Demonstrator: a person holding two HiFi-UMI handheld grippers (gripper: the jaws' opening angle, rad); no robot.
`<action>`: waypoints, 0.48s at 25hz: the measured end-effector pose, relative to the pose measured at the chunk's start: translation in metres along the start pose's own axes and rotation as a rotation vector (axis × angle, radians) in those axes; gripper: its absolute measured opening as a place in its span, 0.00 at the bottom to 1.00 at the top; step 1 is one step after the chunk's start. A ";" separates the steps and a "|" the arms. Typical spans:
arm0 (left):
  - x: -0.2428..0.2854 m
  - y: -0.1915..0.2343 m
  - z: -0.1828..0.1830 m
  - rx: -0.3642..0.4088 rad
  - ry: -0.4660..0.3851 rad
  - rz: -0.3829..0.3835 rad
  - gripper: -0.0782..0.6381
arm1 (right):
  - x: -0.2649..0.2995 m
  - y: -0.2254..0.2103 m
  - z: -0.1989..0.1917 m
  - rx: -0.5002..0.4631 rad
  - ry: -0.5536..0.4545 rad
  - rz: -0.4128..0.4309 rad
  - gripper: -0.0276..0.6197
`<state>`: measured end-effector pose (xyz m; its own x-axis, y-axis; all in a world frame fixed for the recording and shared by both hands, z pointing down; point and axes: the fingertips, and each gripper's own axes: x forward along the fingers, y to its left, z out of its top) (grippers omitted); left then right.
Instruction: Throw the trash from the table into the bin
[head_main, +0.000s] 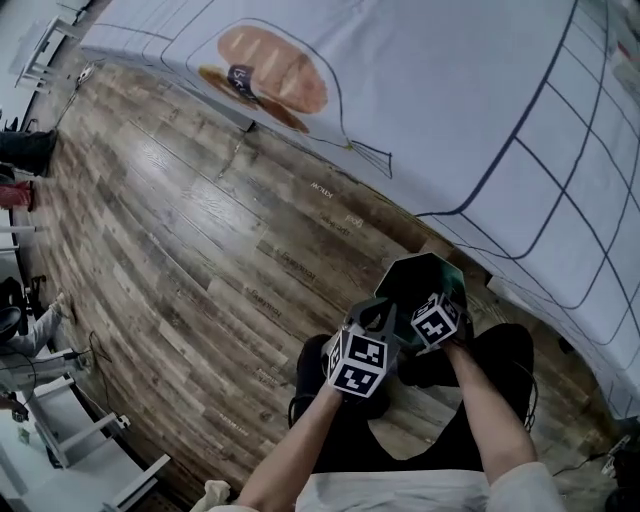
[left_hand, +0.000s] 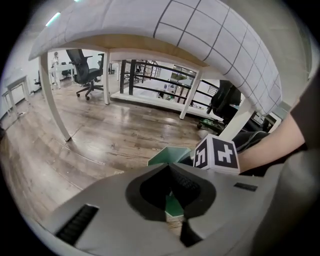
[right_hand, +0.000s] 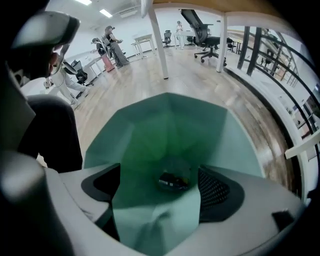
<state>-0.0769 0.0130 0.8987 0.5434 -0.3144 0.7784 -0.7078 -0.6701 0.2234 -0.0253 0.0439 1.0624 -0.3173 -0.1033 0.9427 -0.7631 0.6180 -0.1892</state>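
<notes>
Below me, a plank floor (head_main: 200, 250) runs beside a table (head_main: 450, 100) under gridded cloth. On the floor stands a green bin (head_main: 425, 275), with dark trash (right_hand: 174, 181) at its bottom. My right gripper (right_hand: 157, 187) has its jaws apart above the bin. My left gripper (left_hand: 170, 167) has its jaws together, empty.

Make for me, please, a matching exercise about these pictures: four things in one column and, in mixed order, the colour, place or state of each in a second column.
Things:
1. bin
2. small dark piece of trash
3. right gripper
4. tablecloth

Descriptions:
A. white with dark grid lines
B. fingers apart, above the mouth of the bin
C. green, standing on the wooden floor by the table's edge
D. lying at the bottom of the bin

Pairs: 1-C, 2-D, 3-B, 4-A
</notes>
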 end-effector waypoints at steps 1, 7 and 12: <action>-0.009 -0.003 0.005 0.000 0.003 0.001 0.14 | -0.012 0.002 0.000 0.002 0.000 -0.004 0.83; -0.089 -0.038 0.047 -0.016 0.001 -0.003 0.14 | -0.121 0.026 0.005 0.075 -0.070 -0.010 0.82; -0.145 -0.067 0.089 -0.033 -0.033 -0.012 0.14 | -0.211 0.038 0.021 0.137 -0.154 -0.051 0.67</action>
<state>-0.0679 0.0435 0.7190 0.5662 -0.3290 0.7558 -0.7153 -0.6518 0.2521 0.0011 0.0723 0.8502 -0.3507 -0.2560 0.9008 -0.8464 0.4984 -0.1879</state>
